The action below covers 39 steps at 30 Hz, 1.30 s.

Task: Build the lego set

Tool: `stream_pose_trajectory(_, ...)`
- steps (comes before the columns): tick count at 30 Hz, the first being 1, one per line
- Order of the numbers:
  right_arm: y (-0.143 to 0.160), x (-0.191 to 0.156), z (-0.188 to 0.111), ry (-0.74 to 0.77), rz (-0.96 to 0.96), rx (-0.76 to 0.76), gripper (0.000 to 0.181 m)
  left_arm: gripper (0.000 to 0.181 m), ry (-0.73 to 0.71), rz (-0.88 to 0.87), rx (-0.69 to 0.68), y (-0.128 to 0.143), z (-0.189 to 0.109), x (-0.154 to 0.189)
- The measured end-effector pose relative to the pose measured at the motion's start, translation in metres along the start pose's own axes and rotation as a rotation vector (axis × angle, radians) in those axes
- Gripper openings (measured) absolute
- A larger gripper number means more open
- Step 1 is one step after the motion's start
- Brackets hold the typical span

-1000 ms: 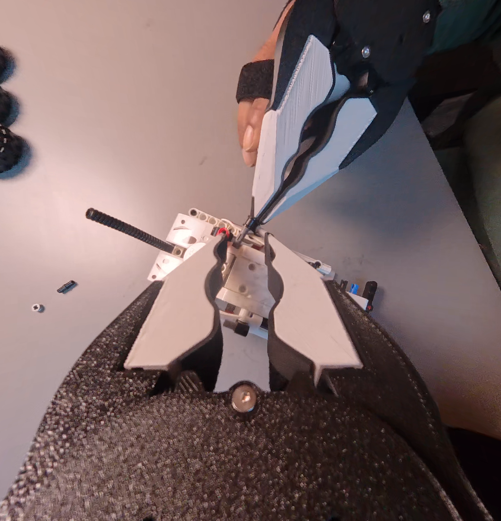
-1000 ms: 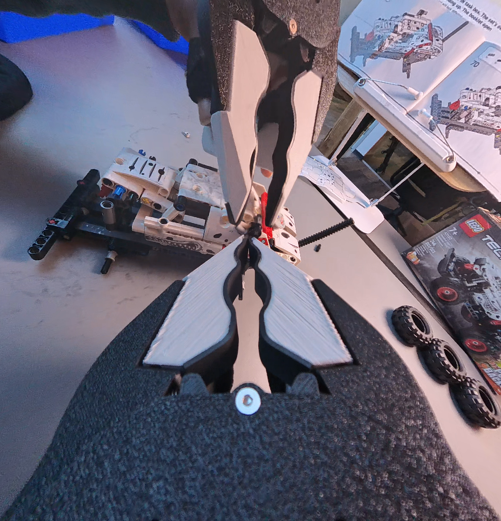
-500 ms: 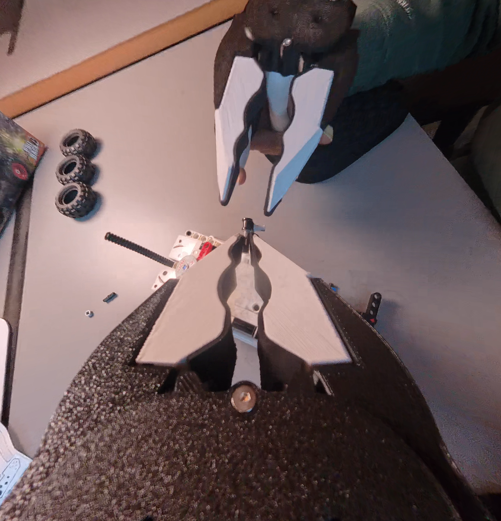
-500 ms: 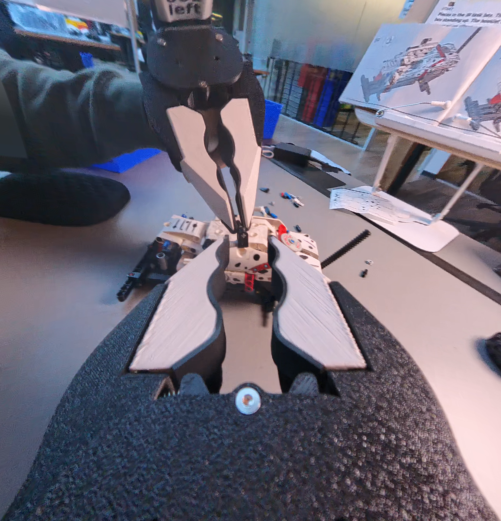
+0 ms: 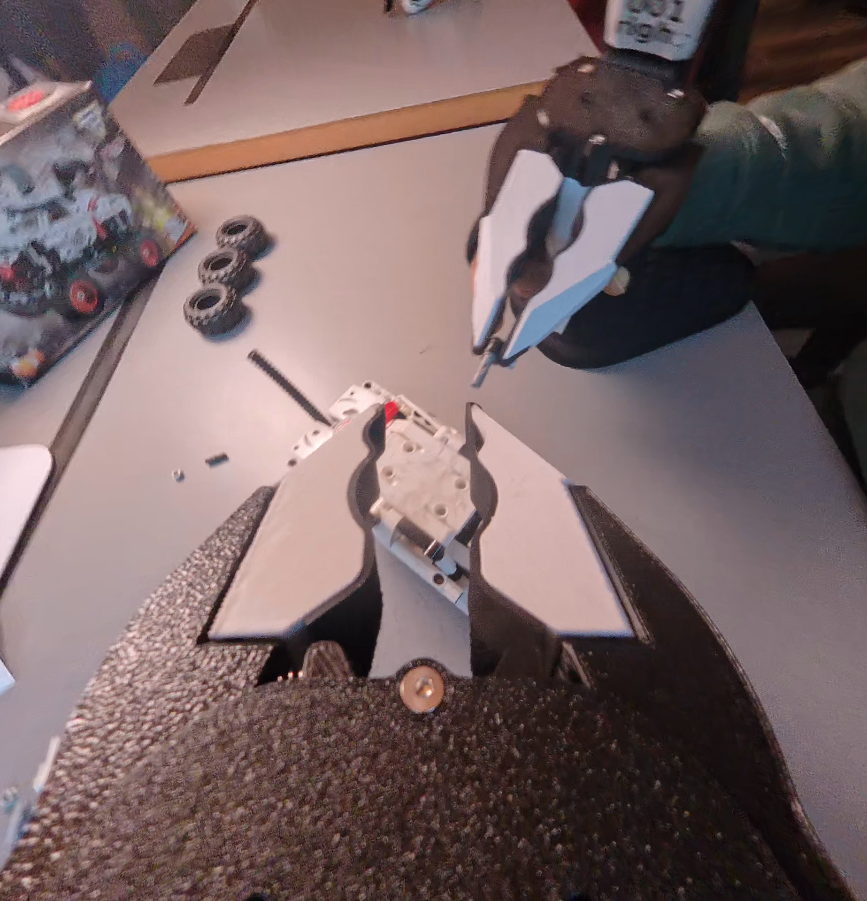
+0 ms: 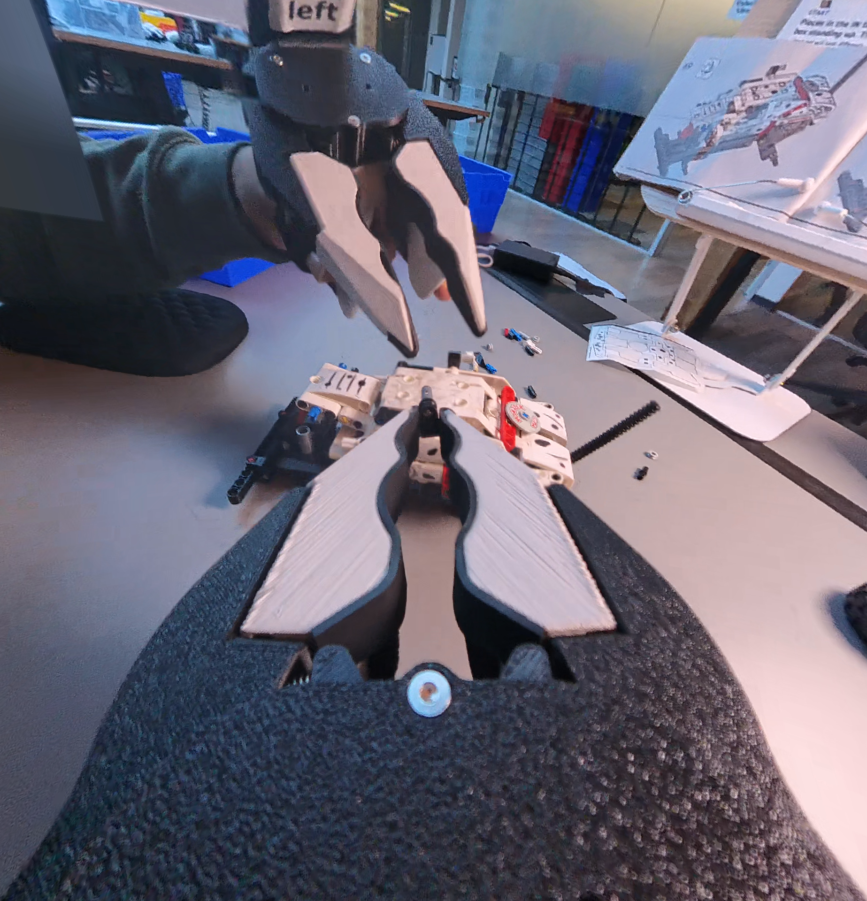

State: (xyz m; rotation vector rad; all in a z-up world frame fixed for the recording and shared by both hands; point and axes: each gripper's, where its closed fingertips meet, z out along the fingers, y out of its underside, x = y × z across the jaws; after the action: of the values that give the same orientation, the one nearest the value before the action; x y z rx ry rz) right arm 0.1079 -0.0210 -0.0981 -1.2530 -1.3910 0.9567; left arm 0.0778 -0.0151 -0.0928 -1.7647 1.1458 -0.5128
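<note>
Left wrist view blurry: we see left gripper point(image 5: 421, 414) spread wide, empty, above model point(image 5: 421, 487); right gripper point(image 5: 492, 348) pinches small dark pin point(image 6: 426, 407), pin's shape unclear.

workshop: storage bins point(image 6: 485, 195), cluttered shelves point(image 6: 143, 39)

1. Soft indoor light, moderately bright — the desk point(image 5: 324, 273) carries a pale, even sheen with no hard glare.
2. Short soft shadows sit under the tyres point(image 5: 221, 283) and the lego model point(image 6: 451, 404).
3. Motion blur smears both views, worst on the box point(image 5: 65, 219) and far shelves.
4. Wide-angle bending curves desk edges — corners stretch.
5. The near housings look grainy and soft.
</note>
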Motion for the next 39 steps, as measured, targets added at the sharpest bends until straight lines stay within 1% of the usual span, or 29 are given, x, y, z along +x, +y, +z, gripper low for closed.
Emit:
stream_pose_trajectory(3,0.012,0.002,-0.002,0.035,-0.064,-0.043,0.007,0.044,-0.019,-0.259,0.028,0.019,-0.009,-0.020)
stream_pose_trajectory(5,0.016,0.001,0.002,0.041,-0.118,-0.056,0.007,0.058,-0.001,-0.383,0.016,0.034,-0.009,-0.021)
stream_pose_trajectory(9,0.019,0.002,0.012,0.061,-0.221,-0.061,0.007,0.071,0.029,-0.503,0.024,0.045,-0.002,-0.012)
stream_pose_trajectory(13,0.027,0.006,0.018,0.079,-0.275,-0.087,0.007,0.076,0.051,-0.576,0.051,0.049,0.009,-0.011)
stream_pose_trajectory(14,0.026,0.007,0.019,0.087,-0.275,-0.085,0.007,0.071,0.060,-0.586,0.048,0.051,0.011,-0.011)
stream_pose_trajectory(16,0.029,0.008,0.019,0.107,-0.311,-0.100,0.007,0.071,0.067,-0.606,0.061,0.051,0.012,-0.011)
stream_pose_trajectory(18,0.032,0.006,0.020,0.106,-0.330,-0.106,0.007,0.062,0.060,-0.633,0.070,0.053,0.011,-0.015)
stream_pose_trajectory(25,0.030,0.006,0.021,0.170,-0.391,-0.080,0.007,0.062,0.061,-0.658,0.111,0.054,0.011,-0.015)
stream_pose_trajectory(30,0.031,0.006,0.022,0.193,-0.475,-0.050,0.006,0.061,0.067,-0.681,0.129,0.054,0.011,-0.015)
stream_pose_trajectory(33,0.036,0.007,0.024,0.198,-0.527,-0.065,0.006,0.061,0.072,-0.671,0.121,0.053,0.011,-0.013)
stream_pose_trajectory(35,0.035,0.008,0.023,0.211,-0.556,-0.075,0.006,0.060,0.039,-0.662,0.106,0.053,0.011,-0.013)
stream_pose_trajectory(39,0.035,0.008,0.022,0.234,-0.542,-0.109,0.006,0.060,0.014,-0.662,0.099,0.053,0.011,-0.013)
